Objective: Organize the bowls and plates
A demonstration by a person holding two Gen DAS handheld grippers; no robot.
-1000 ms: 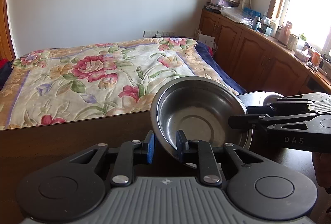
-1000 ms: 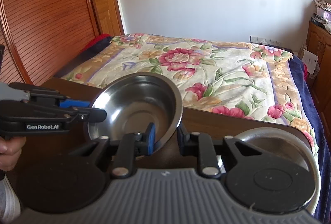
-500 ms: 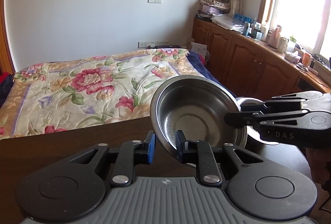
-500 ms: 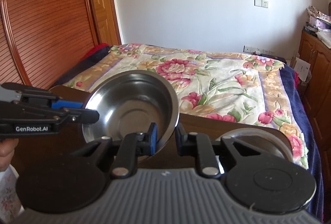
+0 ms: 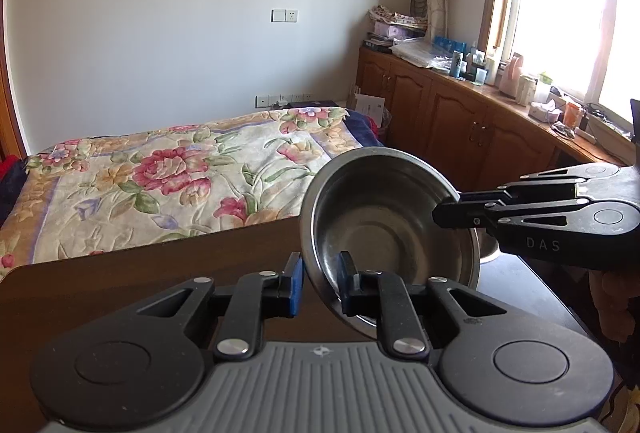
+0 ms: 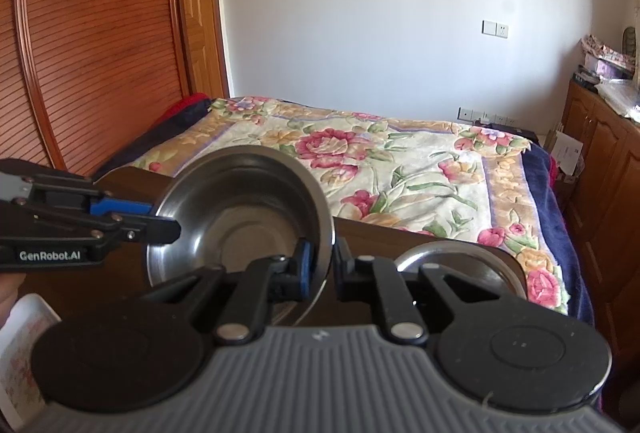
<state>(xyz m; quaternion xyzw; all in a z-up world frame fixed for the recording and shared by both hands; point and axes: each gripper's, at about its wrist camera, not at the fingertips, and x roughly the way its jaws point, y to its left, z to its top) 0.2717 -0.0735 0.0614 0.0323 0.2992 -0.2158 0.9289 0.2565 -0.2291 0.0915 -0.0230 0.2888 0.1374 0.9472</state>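
Bowl [image 5: 384, 229] gripped by left gripper [image 5: 318, 283] at 6 o'clock, right gripper [image 6: 320, 267] seemingly clamped at 3; lower it level.

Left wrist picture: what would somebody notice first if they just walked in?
A shiny steel bowl, held up over the dark wooden table with the left gripper and the right gripper pinching opposite sides of its rim. Behind it lies a bed with a big flowery blanket.
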